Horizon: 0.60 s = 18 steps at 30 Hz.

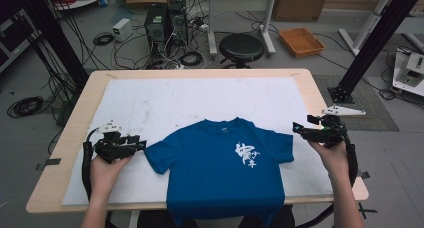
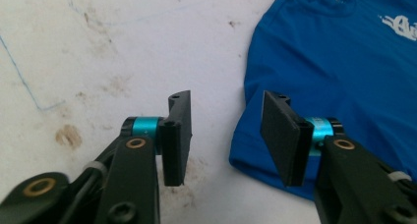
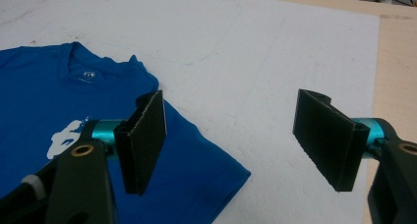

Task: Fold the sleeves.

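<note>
The counter [image 1: 75, 153] carries a white mat [image 1: 200, 98]; a blue T-shirt [image 1: 215, 173] lies flat on the mat's near edge. Left tongs [image 2: 223, 135], half-spread, straddle the shirt's sleeve hem without pressing it. Right tongs [image 3: 236, 140] gape wide above the other sleeve.

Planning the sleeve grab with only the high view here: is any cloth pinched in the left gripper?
Observer: No. The left gripper is open; the blue T-shirt shows its sleeve edge in the gap, with no pad pressing on it.
Operator: And the right one?
Observer: The right gripper is wide open; the other sleeve ends under the gap, unpinched.
Operator: Is the mat clean there?
Observer: No. The white mat has brown stains beside the left gripper.
</note>
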Each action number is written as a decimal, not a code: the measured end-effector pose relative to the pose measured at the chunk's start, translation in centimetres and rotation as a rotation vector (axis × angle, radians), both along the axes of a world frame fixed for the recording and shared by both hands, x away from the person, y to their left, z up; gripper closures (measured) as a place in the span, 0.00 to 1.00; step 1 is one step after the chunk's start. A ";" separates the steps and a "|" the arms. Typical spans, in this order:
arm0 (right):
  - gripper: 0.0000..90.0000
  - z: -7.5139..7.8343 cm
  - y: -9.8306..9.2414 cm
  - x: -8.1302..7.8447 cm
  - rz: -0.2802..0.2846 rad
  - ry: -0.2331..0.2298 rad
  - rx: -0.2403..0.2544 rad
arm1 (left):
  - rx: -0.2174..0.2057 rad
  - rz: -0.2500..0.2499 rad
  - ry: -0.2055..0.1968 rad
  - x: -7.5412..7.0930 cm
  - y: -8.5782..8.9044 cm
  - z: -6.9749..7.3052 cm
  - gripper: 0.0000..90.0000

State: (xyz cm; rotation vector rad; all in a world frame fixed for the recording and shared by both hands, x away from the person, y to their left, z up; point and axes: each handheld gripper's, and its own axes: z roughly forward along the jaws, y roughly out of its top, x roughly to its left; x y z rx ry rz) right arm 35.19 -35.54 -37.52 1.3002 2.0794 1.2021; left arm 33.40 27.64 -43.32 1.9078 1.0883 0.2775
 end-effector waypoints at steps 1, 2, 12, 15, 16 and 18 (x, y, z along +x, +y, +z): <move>0.31 0.0 0.0 0.0 0.000 0.000 0.000 | 0.004 -0.003 0.007 0.0 0.0 -0.1 0.64; 0.31 0.0 0.0 0.0 -0.001 0.001 -0.002 | 0.016 -0.001 0.023 0.1 -0.1 -0.2 0.66; 0.31 0.0 -0.2 0.0 -0.006 -0.001 0.002 | 0.037 -0.025 0.090 0.4 -0.8 -1.0 0.79; 0.31 0.0 -0.2 0.0 -0.007 -0.001 0.002 | 0.038 -0.022 0.107 0.4 -0.9 -1.1 0.86; 0.31 0.0 -0.2 0.0 -0.007 -0.002 0.002 | 0.037 -0.024 0.109 0.4 -0.9 -1.2 0.89; 0.31 0.0 -0.2 0.0 -0.009 -0.003 0.001 | 0.037 -0.033 0.102 0.3 -0.9 -1.1 0.95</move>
